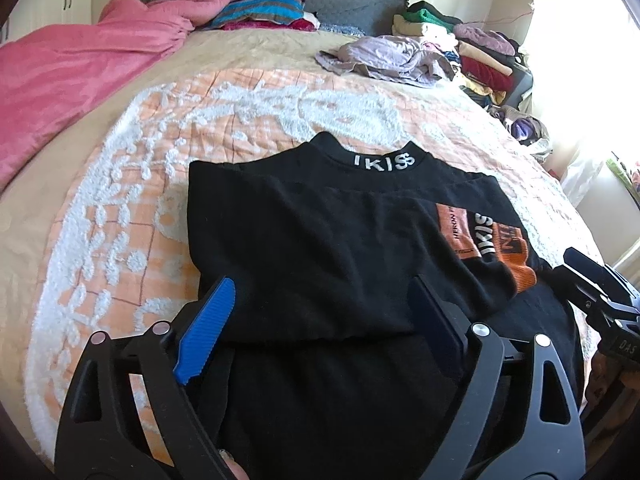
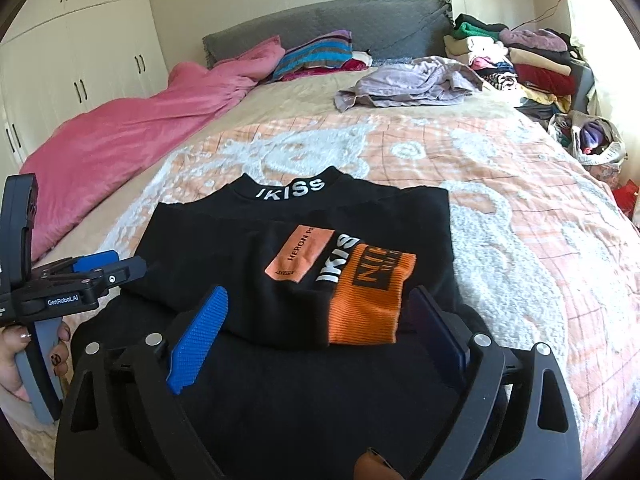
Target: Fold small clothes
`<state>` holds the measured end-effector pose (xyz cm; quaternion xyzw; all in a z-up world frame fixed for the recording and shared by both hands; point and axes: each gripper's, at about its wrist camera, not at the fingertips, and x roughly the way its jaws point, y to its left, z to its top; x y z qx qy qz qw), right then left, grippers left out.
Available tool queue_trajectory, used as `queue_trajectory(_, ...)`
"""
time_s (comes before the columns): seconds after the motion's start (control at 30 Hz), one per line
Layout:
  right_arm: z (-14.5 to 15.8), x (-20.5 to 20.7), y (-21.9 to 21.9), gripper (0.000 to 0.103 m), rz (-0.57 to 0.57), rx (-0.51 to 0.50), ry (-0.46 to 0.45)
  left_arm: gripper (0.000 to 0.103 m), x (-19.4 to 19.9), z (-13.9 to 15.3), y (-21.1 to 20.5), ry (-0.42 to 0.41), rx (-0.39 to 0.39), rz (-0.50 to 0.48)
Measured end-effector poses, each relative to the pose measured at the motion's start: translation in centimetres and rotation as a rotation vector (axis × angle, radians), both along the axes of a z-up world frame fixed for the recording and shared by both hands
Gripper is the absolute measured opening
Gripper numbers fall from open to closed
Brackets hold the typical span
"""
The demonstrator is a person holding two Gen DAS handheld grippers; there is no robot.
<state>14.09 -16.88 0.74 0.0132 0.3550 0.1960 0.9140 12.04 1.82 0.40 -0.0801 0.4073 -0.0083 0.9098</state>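
Item: one black top [image 1: 320, 248], part-folded, lying flat on the orange-and-white bedspread [image 1: 120, 208] toward the near edge of the bed, which carries everything here.

Collar: stand-up neck pointing toward the headboard [image 2: 320, 20], white lettering "IKISS" across it.

Sleeves: both turned inward over the body. The one on your right lies across the chest and shows a pale orange patch reading "HERON", white "IKIS" letters, and a ribbed bright orange cuff [image 2: 368, 300] with black lettering.

Lower body: a fold crosses it near the hem end, and the cloth below that line runs out of sight beneath your tools.

Left gripper [image 1: 324, 316]: released, its blue pads spread wide above the cloth, nothing pressed between them.

Right gripper [image 2: 320, 320]: likewise released, jaws wide to either side of the cuff, pads clear of it.

Elsewhere on the bed: pink blanket [image 1: 72, 80] along the left edge; lilac garment [image 2: 408, 80] loose near the far right corner.
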Motion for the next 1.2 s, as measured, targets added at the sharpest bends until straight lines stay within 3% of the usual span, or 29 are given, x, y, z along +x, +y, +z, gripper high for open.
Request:
queue_trajectory(0.43,1.8,-2.2,-1.3,0.093,-0.013,0.001,-0.044,0.093,-1.8,2.0,-0.5,-0.043,0.015,-0.002)
queue_trajectory(1.2,3.0,-5.5,-3.5,0.093,-0.038,-0.008,-0.067,0.093,-5.5,3.1,0.0,-0.05,0.027,0.009)
